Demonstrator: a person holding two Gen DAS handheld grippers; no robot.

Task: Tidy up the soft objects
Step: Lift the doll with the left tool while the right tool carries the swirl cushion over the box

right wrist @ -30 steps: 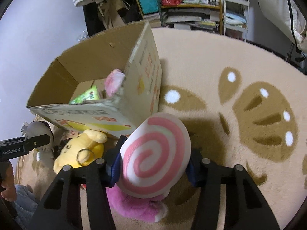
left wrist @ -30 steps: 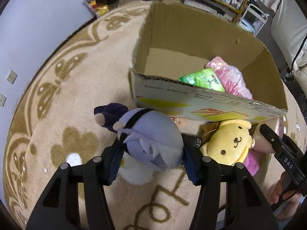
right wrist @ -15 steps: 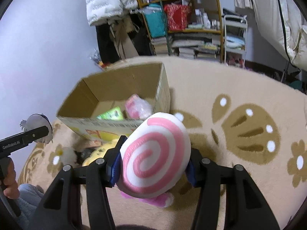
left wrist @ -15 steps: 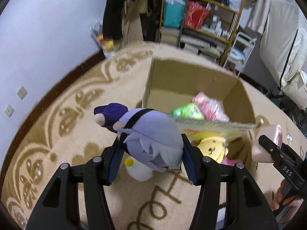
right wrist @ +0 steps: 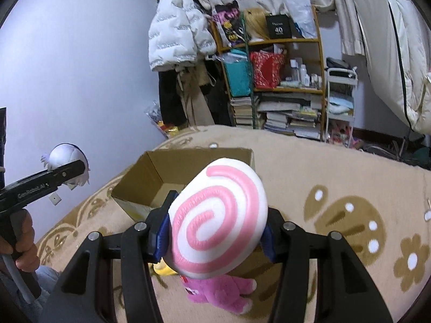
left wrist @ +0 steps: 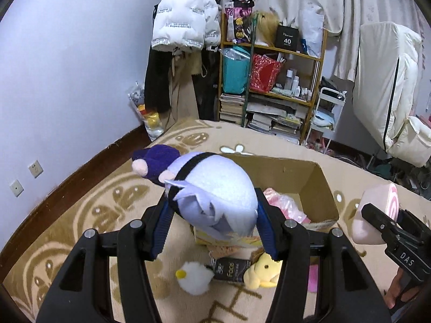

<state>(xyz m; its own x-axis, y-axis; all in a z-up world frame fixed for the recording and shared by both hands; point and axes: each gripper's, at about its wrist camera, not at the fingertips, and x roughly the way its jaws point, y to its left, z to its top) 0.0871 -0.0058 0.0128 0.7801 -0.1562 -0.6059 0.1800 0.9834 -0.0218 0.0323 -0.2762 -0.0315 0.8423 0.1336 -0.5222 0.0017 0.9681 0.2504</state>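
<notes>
My left gripper (left wrist: 212,228) is shut on a lavender and purple plush (left wrist: 212,191), held high above the rug; the plush also shows at the left of the right wrist view (right wrist: 67,161). My right gripper (right wrist: 215,234) is shut on a white cushion with a pink spiral (right wrist: 218,218), also raised; it shows at the right of the left wrist view (left wrist: 374,215). The open cardboard box (left wrist: 296,172) lies below and ahead, with a pink bag (left wrist: 285,204) inside. A yellow plush (left wrist: 262,270), a small white plush (left wrist: 194,277) and a pink plush (right wrist: 223,290) lie on the rug.
A beige patterned rug (right wrist: 350,188) covers the floor. A cluttered shelf (left wrist: 272,86) with books, hanging coats (left wrist: 183,21) and a white cart (left wrist: 326,118) stand along the back wall. A dark packet (left wrist: 229,267) lies by the yellow plush.
Both grippers have risen well above the rug with their plush toys still held. The box and floor toys now look smaller and lower, and the back wall and shelf have come into view.
</notes>
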